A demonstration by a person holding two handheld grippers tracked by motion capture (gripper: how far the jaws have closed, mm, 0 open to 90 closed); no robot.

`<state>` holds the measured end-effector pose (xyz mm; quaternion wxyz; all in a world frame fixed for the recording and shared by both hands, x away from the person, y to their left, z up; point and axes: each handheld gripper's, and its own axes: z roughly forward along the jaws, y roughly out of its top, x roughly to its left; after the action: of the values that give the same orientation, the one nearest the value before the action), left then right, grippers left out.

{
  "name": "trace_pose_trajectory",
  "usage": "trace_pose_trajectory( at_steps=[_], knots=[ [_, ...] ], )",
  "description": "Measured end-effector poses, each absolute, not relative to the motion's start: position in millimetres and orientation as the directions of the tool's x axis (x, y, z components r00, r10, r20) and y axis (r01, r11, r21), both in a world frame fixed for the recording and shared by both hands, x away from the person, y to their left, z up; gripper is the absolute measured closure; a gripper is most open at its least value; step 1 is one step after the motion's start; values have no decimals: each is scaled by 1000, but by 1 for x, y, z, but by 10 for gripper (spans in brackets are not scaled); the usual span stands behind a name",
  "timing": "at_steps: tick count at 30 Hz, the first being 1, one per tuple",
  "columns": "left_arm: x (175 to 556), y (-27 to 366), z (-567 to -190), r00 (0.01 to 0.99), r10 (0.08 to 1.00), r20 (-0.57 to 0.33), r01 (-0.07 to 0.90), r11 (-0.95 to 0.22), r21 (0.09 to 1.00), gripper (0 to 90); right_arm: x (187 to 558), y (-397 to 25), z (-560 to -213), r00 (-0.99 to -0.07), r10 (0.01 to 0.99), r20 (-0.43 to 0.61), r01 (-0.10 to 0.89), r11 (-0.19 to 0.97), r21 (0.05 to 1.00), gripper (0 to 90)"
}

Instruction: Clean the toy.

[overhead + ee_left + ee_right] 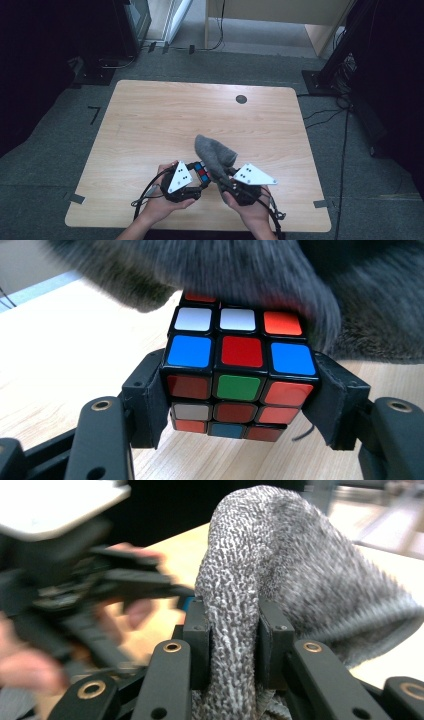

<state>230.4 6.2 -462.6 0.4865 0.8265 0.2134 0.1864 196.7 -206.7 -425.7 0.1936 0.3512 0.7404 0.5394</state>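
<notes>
A lab: wooden table (150,125) on grey carpet, cables (325,117), equipment stands (340,55).

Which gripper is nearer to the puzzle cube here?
Left. The left gripper clamps the puzzle cube between its jaws. The right gripper sits just beside it, gripping the grey cloth that drapes over the cube's far side.

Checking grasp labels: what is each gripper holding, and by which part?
The left gripper clamps the puzzle cube by two opposite side faces. The right gripper pinches a bunched fold of the grey cloth, which drapes over the cube.
</notes>
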Motion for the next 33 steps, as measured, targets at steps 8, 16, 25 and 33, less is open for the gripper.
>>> trace_pose_trajectory(
  at_steps=[8,16,25,33],
  knots=[
    [231,18,-457,873,488,19,164,-328,930,343,201,-225,-417,-635,757,153,314,72,947,734],
    [234,35,-450,911,400,-95,167,-150,974,343,208,-241,-424,-655,687,315,364,-79,928,749],
    [238,38,-451,904,410,-120,196,-149,969,343,207,-240,-420,-676,657,333,373,-85,924,746],
    [248,60,-443,861,448,-242,264,13,964,343,212,-247,-435,-652,650,390,411,-130,902,748]
  ],
)
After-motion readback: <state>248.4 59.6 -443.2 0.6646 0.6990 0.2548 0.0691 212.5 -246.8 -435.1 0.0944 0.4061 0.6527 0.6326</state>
